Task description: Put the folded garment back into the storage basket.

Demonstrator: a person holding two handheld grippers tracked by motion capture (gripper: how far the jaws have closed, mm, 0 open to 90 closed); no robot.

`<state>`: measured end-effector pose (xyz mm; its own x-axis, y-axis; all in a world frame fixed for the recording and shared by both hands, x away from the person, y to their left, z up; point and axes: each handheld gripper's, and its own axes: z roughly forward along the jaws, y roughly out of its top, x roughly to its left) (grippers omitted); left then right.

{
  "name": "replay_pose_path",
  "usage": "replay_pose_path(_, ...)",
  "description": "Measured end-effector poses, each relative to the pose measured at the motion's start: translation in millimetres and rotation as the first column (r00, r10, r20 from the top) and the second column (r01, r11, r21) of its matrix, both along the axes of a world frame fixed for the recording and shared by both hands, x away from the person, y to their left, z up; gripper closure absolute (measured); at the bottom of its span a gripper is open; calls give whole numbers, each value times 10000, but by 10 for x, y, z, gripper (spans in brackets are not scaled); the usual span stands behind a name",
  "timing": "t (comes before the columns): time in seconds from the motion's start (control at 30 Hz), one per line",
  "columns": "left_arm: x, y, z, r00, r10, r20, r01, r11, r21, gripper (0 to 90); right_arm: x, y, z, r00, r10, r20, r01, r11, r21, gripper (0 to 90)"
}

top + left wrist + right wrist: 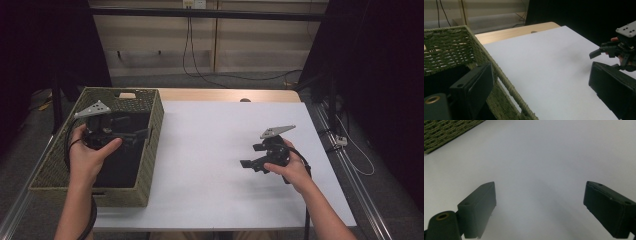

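Observation:
My left gripper [141,134] hangs over the inside of a green woven basket [90,197] at the table's left, its jaws pointing right toward the basket's right wall. In the left gripper view its jaws [541,75] stand wide apart, one over the basket [446,32] and one over the white table, with nothing gripped. My right gripper [252,155] is held low over the white tabletop [210,145] at the right, pointing left. Its jaws [540,192] are open with only bare white surface between them. The basket's inside is dark and I cannot make out its contents.
The white sheet covers most of the table; a wooden strip [225,95] shows at the far edge. The basket's corner [446,132] appears at the top left of the right gripper view. The right gripper [619,50] appears at the right edge of the left gripper view. Cables hang behind the table.

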<state>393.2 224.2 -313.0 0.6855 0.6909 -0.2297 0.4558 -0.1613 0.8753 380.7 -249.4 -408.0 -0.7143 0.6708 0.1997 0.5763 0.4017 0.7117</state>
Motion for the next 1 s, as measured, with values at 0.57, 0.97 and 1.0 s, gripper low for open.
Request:
replay_pose_path(0.57,-97,79,-76,9992,97,381,-79,9989,-473,55,-133,-108,-50,10000,19,-50,-20,9999,-158,100)
replay_pose_path(0.97,-121,95,-63,9976,188,668,-143,9977,-665,54,-207,-167,-53,10000,-36,81,37,9999,-95,96)
replay_pose_path(1.0,-121,90,-67,9975,179,682,-134,9977,-658,54,-220,-175,-53,9999,-53,88,54,9999,-107,96)
